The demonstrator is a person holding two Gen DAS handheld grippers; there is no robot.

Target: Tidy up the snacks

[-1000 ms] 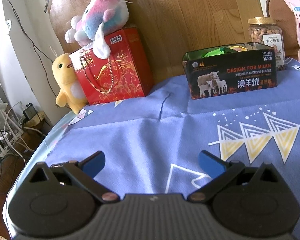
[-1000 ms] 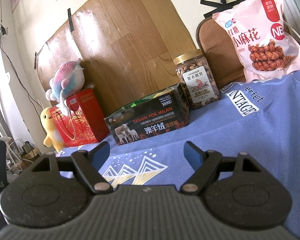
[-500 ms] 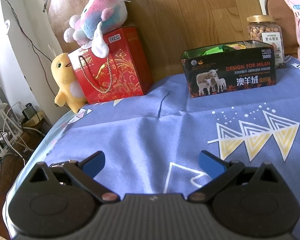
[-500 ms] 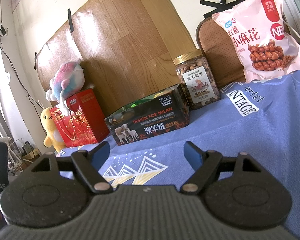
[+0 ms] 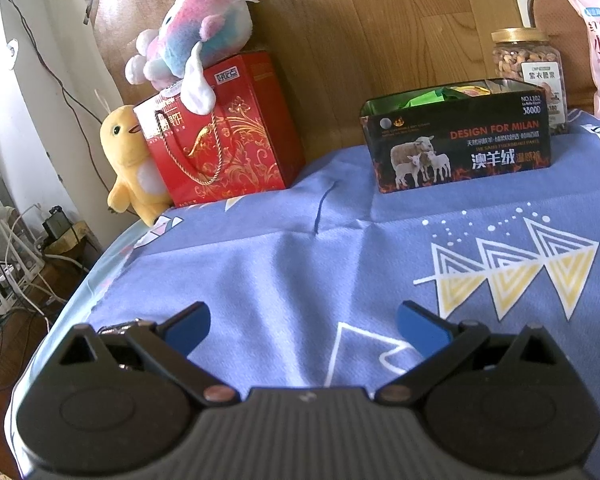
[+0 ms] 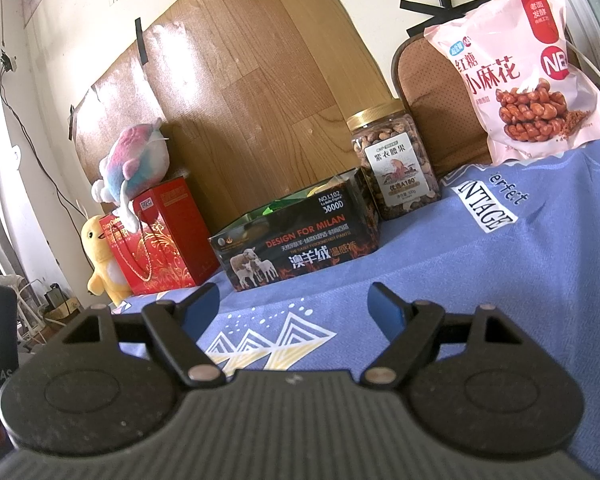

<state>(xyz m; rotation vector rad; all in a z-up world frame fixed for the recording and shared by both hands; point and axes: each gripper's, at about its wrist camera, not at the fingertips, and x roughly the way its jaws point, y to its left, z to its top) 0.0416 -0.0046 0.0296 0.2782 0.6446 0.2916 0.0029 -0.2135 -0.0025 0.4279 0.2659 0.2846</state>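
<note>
A black tin box (image 5: pixel 458 142) with sheep pictures stands open at the back of the blue tablecloth (image 5: pixel 300 264); green and yellow snack packets (image 5: pixel 440 94) lie inside it. It also shows in the right wrist view (image 6: pixel 296 244). A gold-lidded jar of nuts (image 6: pixel 394 168) stands right of the box, and a pink snack bag (image 6: pixel 520 68) leans further right. My left gripper (image 5: pixel 302 330) is open and empty above the cloth, well in front of the box. My right gripper (image 6: pixel 296 308) is open and empty too.
A red gift bag (image 5: pixel 220 136) stands at the back left with a pastel plush toy (image 5: pixel 196 40) on top and a yellow plush duck (image 5: pixel 132 164) beside it. A wooden board (image 6: pixel 252 84) leans behind. The table's left edge drops to cables on the floor (image 5: pixel 16 256).
The left gripper has shifted slightly, so the box and gift bag sit a little further left and lower in view. The right gripper has not moved.
</note>
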